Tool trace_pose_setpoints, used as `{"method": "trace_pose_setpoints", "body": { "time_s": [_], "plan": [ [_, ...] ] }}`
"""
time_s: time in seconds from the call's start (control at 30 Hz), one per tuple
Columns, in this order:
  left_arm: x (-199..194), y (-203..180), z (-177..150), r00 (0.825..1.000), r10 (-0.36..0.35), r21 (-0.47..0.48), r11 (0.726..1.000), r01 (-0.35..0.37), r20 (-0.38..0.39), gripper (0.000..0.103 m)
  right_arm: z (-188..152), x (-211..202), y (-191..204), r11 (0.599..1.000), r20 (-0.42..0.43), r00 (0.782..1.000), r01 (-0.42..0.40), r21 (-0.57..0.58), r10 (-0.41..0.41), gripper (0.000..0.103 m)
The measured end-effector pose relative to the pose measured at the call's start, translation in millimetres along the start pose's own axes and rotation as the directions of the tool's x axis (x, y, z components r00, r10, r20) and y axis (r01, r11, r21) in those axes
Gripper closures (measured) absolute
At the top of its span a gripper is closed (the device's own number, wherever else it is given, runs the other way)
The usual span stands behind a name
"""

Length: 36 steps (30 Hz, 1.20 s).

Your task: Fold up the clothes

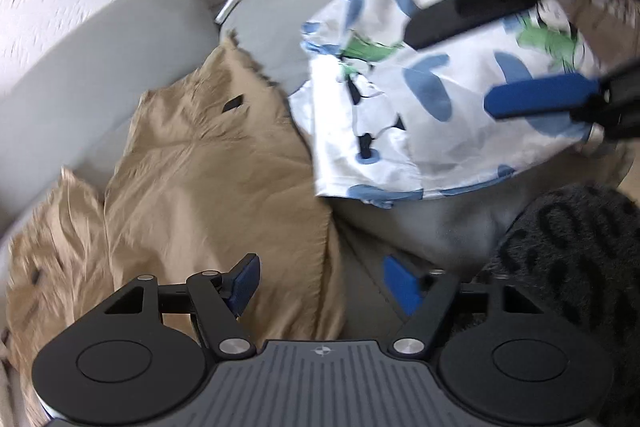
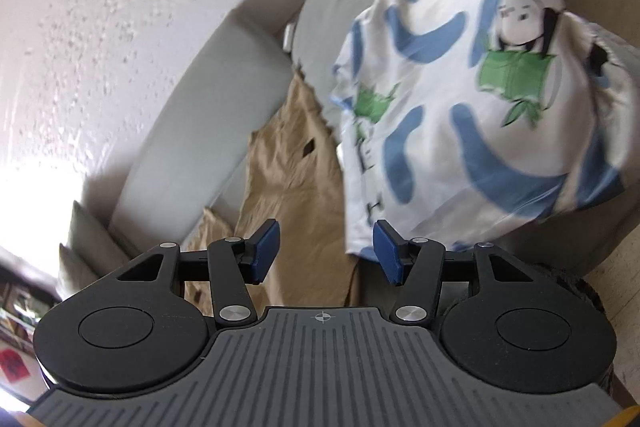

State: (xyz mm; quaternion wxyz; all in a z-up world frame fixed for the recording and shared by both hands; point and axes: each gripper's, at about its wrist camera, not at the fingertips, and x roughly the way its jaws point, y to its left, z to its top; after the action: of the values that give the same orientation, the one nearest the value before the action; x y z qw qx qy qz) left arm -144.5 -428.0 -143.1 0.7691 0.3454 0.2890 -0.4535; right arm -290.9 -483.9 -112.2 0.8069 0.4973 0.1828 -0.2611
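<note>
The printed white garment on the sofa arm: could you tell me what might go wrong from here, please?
1. The printed white garment is draped over the sofa arm with its lower edge hanging off the front, so a tug could slide it to the floor.
2. The tan garment lies crumpled beside it, their edges meeting, so a grasp there might catch both.
3. Both the left gripper and the right gripper are open and empty, so nothing restrains the cloth.

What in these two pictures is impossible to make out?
- Left wrist view: the right gripper smears across the printed garment, hiding part of it.
- Left wrist view: the tan garment runs under the left gripper; its near edge is hidden.
- Right wrist view: the printed garment's far side is blurred; the right gripper's body covers the sofa seat.
</note>
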Motion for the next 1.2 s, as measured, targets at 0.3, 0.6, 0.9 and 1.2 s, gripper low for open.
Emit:
{"method": "trace_pose_setpoints", "body": {
  "time_s": [0.3, 0.6, 0.9, 1.2],
  "plan": [
    [26.1, 11.1, 0.5, 0.998, 0.012, -0.003, 1.0, -0.013, -0.065, 0.092, 11.6, 9.2, -11.5, 1.0, -0.006, 1.0, -0.01, 0.03, 0.01, 0.044],
    [-20.5, 148.7, -17.5, 0.962, -0.246, -0.452, 0.849, 0.273, 0.118, 0.102, 49.7, 70.7, 60.9, 0.985, -0.098, 0.992, -0.089, -0.149, 0.075, 0.035],
    [-25.3, 205.7, -37.6, 0.89, -0.382, -0.559, 0.694, 0.454, 0.248, 0.103, 113.8, 225.3, 99.2, 0.967, -0.093, 0.987, 0.106, -0.233, -0.13, 0.042],
    [2.1, 249.7, -52.6, 0.885, -0.383, -0.625, 0.631, 0.46, 0.264, 0.103, 158.3, 352.3, 85.1, 0.952, -0.158, 0.958, 0.201, -0.231, -0.241, 0.044]
  ]
}}
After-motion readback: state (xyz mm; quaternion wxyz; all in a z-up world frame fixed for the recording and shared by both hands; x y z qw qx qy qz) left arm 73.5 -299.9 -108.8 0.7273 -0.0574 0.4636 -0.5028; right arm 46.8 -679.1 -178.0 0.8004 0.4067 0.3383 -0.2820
